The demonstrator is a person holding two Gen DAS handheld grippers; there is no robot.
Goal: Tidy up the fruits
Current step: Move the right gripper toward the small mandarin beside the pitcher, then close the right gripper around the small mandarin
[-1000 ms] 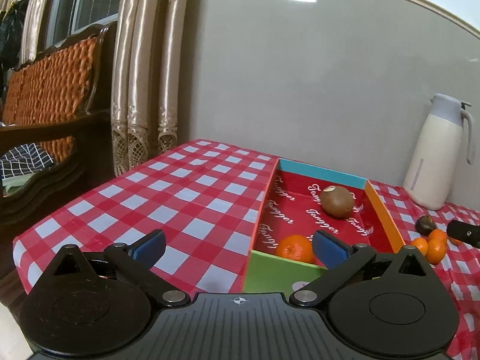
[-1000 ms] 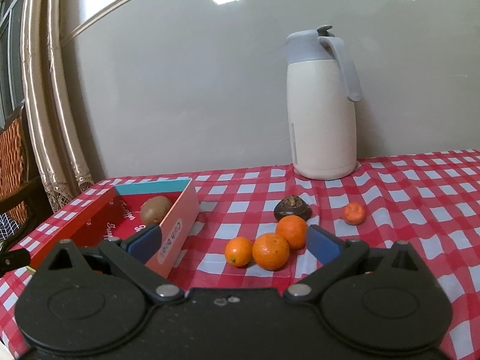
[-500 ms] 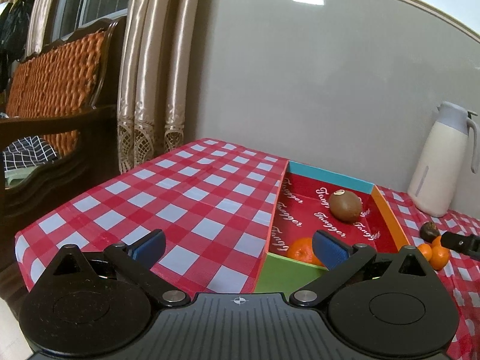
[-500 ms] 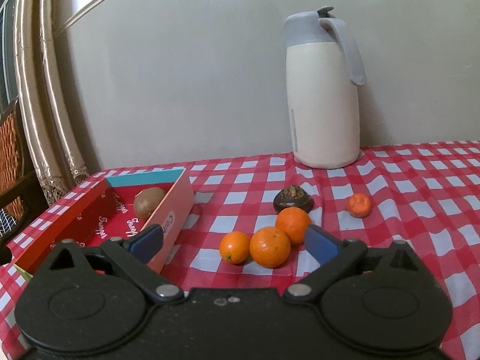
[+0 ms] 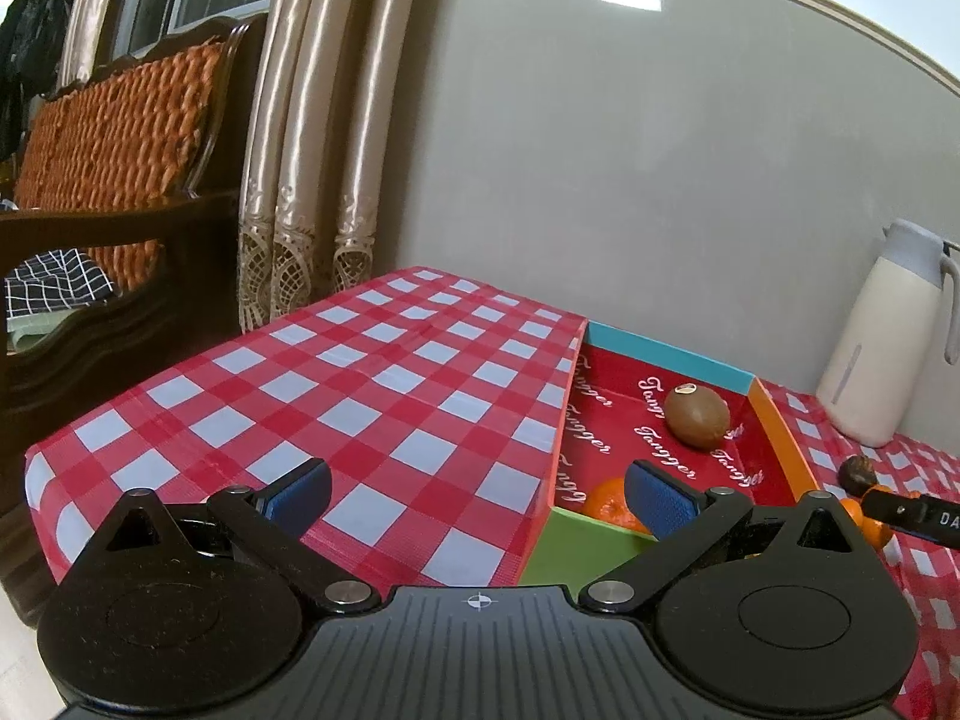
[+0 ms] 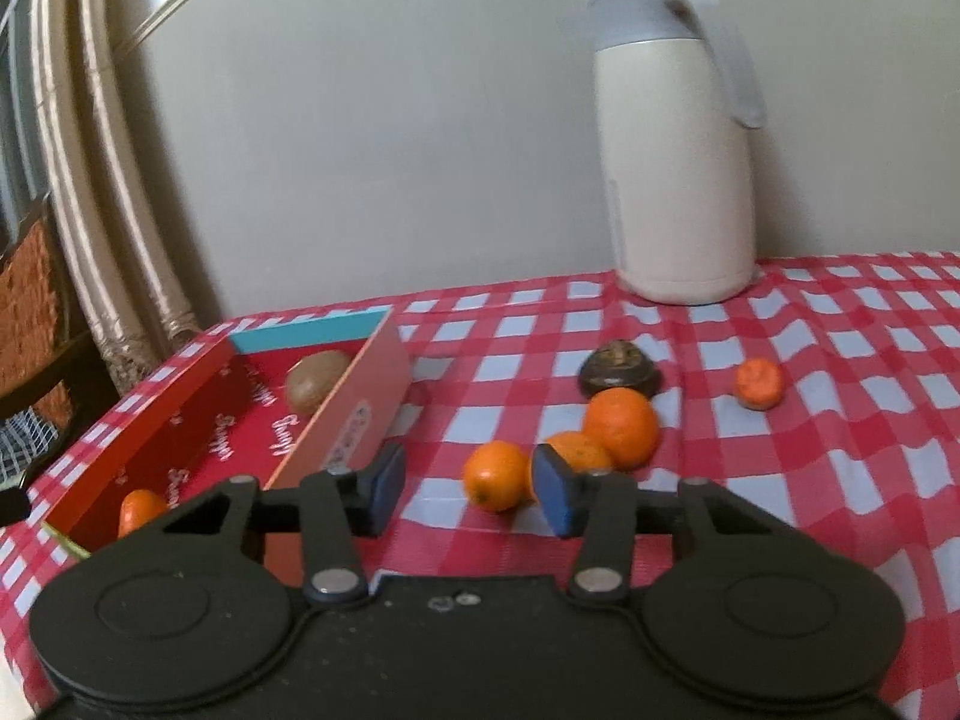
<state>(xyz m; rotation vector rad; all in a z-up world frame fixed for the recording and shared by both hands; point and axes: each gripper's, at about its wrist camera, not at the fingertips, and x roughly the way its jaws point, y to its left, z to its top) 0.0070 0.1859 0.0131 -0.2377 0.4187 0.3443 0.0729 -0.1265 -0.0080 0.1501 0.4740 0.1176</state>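
The right tongs (image 6: 465, 495) are closing, blue pads part-way in, with a small orange (image 6: 495, 475) lying between them on the checked tabletop (image 6: 840, 450); the pads do not yet press on it, as far as the blurred frame shows. To do this grasp well, I judge the tongs should stay low and centred so both pads meet the fruit at its widest girth; the neighbouring oranges (image 6: 621, 426) sit just beside the right pad and could be nudged or pinched along with it. The fruit is nearly round, so it has no clear long axis and no pointing direction I can read; any approach angle should serve.

The left tongs (image 5: 477, 495) hover wide open and empty over the tabletop's left part, beside the near corner of the colourful tray (image 5: 672, 354). The tray lies toward the tabletop's left edge, its long axis running away toward the wall, holding a kiwi (image 5: 696, 419) at the far end and an orange (image 5: 609, 501) near the front.
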